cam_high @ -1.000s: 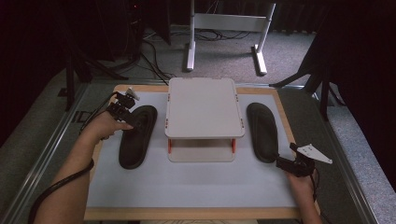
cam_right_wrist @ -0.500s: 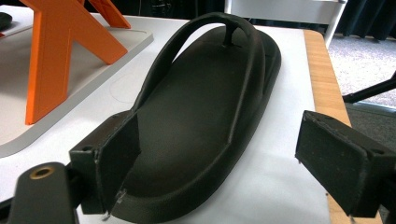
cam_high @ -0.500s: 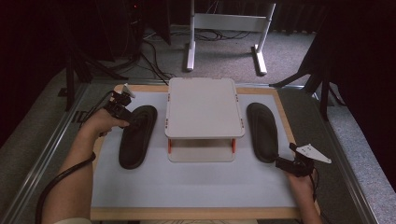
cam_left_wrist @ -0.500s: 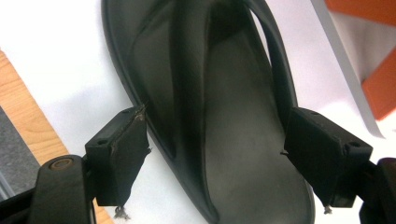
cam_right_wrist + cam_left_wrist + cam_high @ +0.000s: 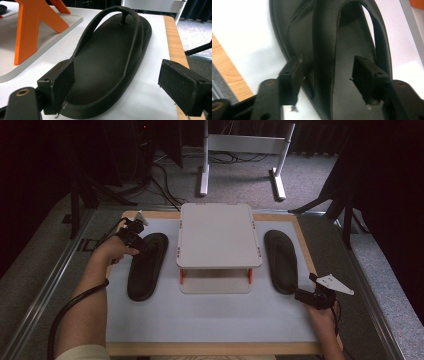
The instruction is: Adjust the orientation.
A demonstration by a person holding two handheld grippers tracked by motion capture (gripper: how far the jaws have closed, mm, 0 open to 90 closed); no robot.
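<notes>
**Left claw closing around sandal strap, right claw waiting open**

High view: I see the left claw [image 5: 134, 234] down at the far end of the left sandal [image 5: 146, 266], which lies on the white mat near the left edge of the counter [image 5: 210, 351]. The right sandal [image 5: 281, 261] lies near the right edge, lengthwise like the other. Between the two stands a white two-level stand [image 5: 218, 242] with orange posts. The right claw [image 5: 303, 296] sits just off the near end of the right sandal, toward the near right corner.

Left gripper view: my left claw's jaws have just been closing, and the sandal's strap [image 5: 324, 47] stands between them. One pad [image 5: 292, 80] is at the sole's outer rim, the other [image 5: 365, 75] over the footbed. There's a gap between the strap and each pad, so no grip yet.

Right gripper view: right claw is open wide, with its jaws on either side of the near end of the right sandal [image 5: 107, 67], not touching. One orange post [image 5: 32, 27] of the stand shows at the left.
</notes>
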